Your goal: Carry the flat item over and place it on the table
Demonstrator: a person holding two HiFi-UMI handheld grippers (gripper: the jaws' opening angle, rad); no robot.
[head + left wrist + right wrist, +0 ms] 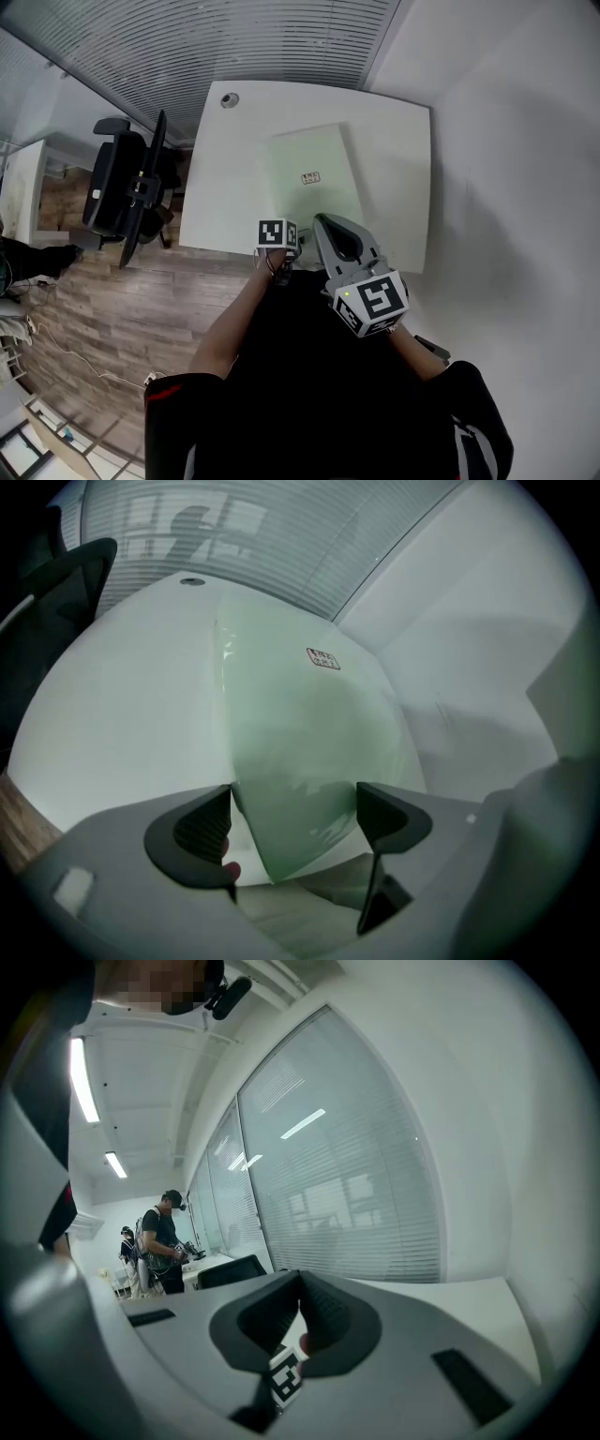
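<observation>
Head view: pale green flat sheet (pixel 312 173) rests on white table (pixel 398 141), apparently placed; your left gripper (pixel 293 803) gapes round its corner, right gripper (pixel 300 1283) clenched empty.

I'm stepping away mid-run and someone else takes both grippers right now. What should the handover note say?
Left gripper: jaws apart, with the near corner of the pale green flat item between them, not clamped.
Right gripper: jaws together, nothing in them, held beside the left one.
Flat item: lies flat on the white table, near its middle.
Done: the item appears to be placed.
Left: probably just back the left gripper off the corner without dragging the item.
</observation>
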